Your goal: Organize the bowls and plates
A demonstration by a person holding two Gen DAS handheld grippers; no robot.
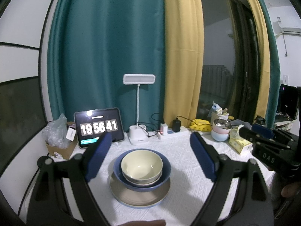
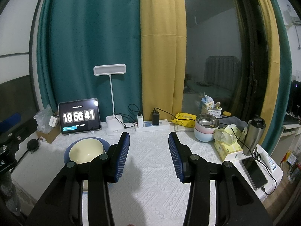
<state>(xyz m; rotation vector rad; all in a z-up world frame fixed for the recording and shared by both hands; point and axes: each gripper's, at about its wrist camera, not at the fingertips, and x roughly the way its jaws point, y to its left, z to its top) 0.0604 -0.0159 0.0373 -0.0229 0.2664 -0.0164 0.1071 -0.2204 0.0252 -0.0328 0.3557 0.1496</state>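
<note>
On the white tablecloth (image 1: 188, 160) stands a stack: a cream bowl (image 1: 142, 164) nested in a grey bowl, inside a blue bowl (image 1: 165, 171), on a beige plate (image 1: 122, 194). My left gripper (image 1: 150, 137) hovers over the stack, open, its blue pads (image 1: 98, 156) wide on either side and touching nothing. In the right wrist view the cream bowl (image 2: 86, 150) lies left of my right gripper (image 2: 149, 135), which is open over bare cloth. A second stack, a steel bowl in a pink bowl on a light blue bowl (image 2: 205, 131), stands at the back right.
Along the back edge are a cardboard box (image 1: 60, 148), a tablet clock (image 1: 98, 127), a desk lamp (image 1: 138, 113) and a power strip (image 1: 173, 132). At the right are a tissue box (image 2: 227, 146), a steel flask (image 2: 254, 133) and a phone (image 2: 254, 171).
</note>
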